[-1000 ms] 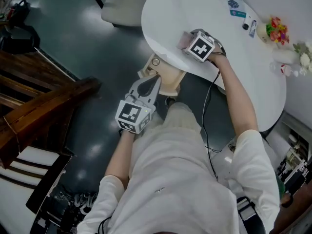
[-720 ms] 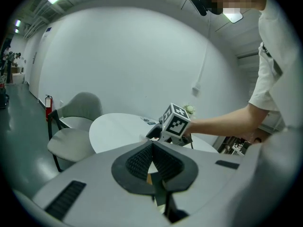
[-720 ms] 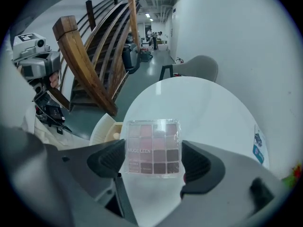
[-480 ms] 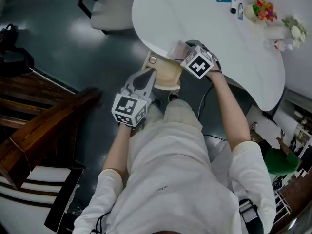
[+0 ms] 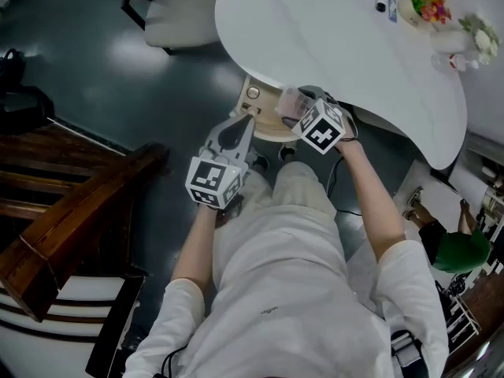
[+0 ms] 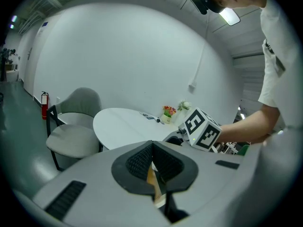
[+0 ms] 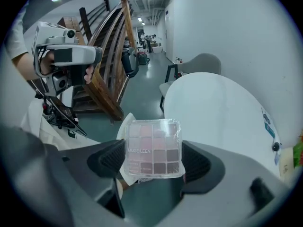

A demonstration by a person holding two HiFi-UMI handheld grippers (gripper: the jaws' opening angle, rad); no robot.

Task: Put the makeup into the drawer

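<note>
So the right hand-held gripper (image 7: 154, 159) has the eyeshadow palette (image 7: 154, 148) clamped flat between its pads. It's a clear case with a grid of pink, mauve and brown pans, and its lower edge is tucked down out of sight between the jaws. In the head view the palette sits right at the rim of the round white bench (image 5: 339, 46), over the tan drawer (image 5: 268, 124). From that steep angle I honestly can't tell how high above the drawer it is.

The drawer itself is tough to read. Its back goes under the bench edge and both grippers cover chunks of it, so the inside doesn't show. There's a round knob (image 5: 252, 93) on the end near the bench rim.

The left hand-held gripper (image 5: 246, 123) has its tips right on the drawer's near edge. In its own view the jaws are pinched almost together on a thin tan sliver, the same colour as the drawer, so that looks like the drawer's edge. Only that narrow strip shows.

A white pointed shape (image 7: 122, 126) peeks out behind the palette in the right gripper view, and I can't make out what it is.

Small stuff at the far side of the bench, including a flower pot (image 5: 429, 2), is too tiny to name properly. A grey chair (image 5: 177, 18) is cut off at the top.
</note>
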